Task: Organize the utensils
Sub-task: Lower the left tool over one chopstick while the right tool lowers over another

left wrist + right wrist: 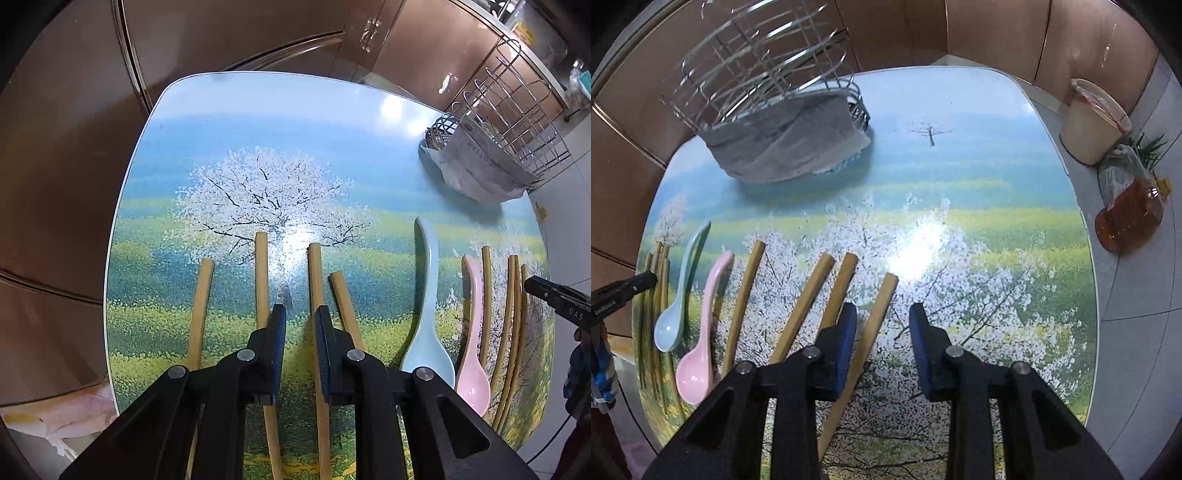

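Note:
Several bamboo chopsticks (261,273) lie side by side on the painted table (258,129). A light blue spoon (428,295) and a pink spoon (474,332) lie to their right, with more chopsticks (511,314) beyond. My left gripper (301,314) is open and empty just above the chopsticks. My right gripper (882,314) is open and empty above another group of chopsticks (846,284), one (877,321) between its fingers. The blue spoon (677,291) and pink spoon (703,332) lie to the left there. A wire utensil rack (517,122) wrapped in grey cloth stands at the table's far corner.
The rack (775,110) stands at the back left in the right wrist view. A white bucket (1093,122), a bag of greens (1126,162) and an oil bottle (1126,218) stand on the floor to the right. Brown cabinets (221,33) surround the table.

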`<action>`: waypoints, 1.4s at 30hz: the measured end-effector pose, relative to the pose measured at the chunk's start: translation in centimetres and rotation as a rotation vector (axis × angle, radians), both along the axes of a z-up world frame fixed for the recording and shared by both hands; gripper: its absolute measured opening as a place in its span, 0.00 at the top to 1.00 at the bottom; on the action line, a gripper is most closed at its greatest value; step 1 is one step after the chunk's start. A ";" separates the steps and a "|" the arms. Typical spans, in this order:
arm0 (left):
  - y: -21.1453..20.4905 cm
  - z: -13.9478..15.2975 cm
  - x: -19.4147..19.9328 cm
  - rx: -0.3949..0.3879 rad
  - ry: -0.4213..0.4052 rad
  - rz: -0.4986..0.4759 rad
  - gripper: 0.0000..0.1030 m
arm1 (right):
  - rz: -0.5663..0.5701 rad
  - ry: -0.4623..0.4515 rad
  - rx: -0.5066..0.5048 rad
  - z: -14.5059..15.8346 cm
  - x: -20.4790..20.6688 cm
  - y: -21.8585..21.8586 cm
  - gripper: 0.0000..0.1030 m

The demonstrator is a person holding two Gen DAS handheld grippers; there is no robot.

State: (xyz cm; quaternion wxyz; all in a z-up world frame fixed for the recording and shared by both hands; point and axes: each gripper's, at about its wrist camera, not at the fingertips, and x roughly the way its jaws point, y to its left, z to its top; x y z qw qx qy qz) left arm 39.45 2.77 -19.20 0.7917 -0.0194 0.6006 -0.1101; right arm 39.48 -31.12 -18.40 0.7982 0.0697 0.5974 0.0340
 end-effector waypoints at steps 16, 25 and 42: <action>-0.1 1.6 -0.2 0.016 -0.032 0.000 0.86 | 0.041 0.002 -0.068 0.0 0.2 2.1 0.82; -1.0 0.7 0.3 0.017 0.007 -0.014 0.81 | 0.049 0.004 -0.056 -0.1 0.6 1.3 0.82; -2.8 -1.2 1.0 0.068 0.052 -0.056 0.81 | 0.071 0.013 -0.070 -0.2 1.1 1.9 0.82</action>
